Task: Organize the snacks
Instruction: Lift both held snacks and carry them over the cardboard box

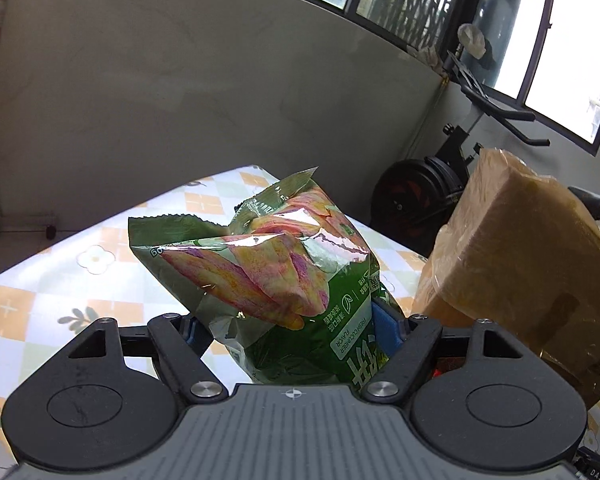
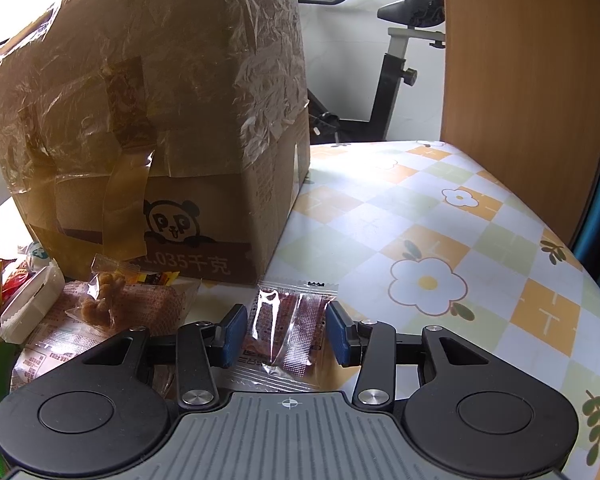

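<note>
Snacks, assorted, lying and being held over a counter covered in a checked cloth with flower prints.

Cardboard box: largest item, standing on the counter at the far left of the right wrist view, wrapped in crinkled clear film and brown tape, a panda print showing on its near face. The left wrist view is showing the same box at the right edge.

Exercise bike: standing on the floor beyond the far edge of the counter.

Green chip bag: sitting between the blue pads of the left hand-held gripper, which is grasping it near its lower end; the bag is crumpling there and rising clear of the counter, its serrated top edge pointing away from the camera.

Snack pile: lying on the counter at the near left, just in front of the box, with a clear packet of brown twisted pieces resting on top of printed wrappers.

Small clear packet: lying flat on the counter just near of the box, holding dark red strips. The right hand-held gripper is hanging over it, released, its pads standing either side of the packet without pressing on it.
</note>
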`<state>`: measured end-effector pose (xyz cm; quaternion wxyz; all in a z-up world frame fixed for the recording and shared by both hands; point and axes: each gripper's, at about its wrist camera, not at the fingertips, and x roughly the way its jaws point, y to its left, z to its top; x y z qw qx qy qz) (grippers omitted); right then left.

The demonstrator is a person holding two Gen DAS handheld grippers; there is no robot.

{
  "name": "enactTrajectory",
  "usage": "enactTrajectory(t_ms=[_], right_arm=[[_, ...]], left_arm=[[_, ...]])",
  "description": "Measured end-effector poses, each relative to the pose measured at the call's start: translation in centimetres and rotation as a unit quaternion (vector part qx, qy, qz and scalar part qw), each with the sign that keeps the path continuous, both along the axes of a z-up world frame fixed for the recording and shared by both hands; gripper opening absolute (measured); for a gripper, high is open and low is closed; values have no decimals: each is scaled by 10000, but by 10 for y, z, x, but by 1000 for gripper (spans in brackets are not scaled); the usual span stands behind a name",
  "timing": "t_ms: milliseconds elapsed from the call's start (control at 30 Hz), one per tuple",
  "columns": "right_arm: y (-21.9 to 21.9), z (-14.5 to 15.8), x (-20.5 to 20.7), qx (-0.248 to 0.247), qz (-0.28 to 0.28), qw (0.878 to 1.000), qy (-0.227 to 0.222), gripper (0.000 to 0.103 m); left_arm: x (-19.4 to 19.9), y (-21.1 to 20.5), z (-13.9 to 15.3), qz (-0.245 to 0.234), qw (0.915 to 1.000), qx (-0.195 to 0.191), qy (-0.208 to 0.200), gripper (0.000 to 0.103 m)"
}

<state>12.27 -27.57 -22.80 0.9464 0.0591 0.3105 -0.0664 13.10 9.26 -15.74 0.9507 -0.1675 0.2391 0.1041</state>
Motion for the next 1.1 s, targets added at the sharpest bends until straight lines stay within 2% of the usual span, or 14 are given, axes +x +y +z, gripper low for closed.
enactTrajectory(t_ms=[133,333,467,700,867,967,1100], right_arm=[[-2,4,-7,68,-53,9998,-170,40],[-7,14,-24,239,-205,9989,-338,40],[-11,31,-35,203,-233,9982,-512,40],[-27,87,-49,246,-352,9922,-1174,40],[-33,135,-49,223,-151,9860,-1644,40],[-35,166,-42,164,50,9820,-1880,40],[-34,197,-21,159,315,9773,-2091,40]], left_arm=[[-12,3,16,110,9997,52,-205,80],[-27,-9,45,-15,9976,422,-557,80],[-30,-21,61,-115,9959,510,-740,80],[-29,-48,94,-404,9910,698,-1071,80],[-19,-66,125,-785,9837,574,-1515,80],[-4,-87,144,-992,9769,686,-1764,80],[31,-113,155,-1316,9715,736,-1830,80]])
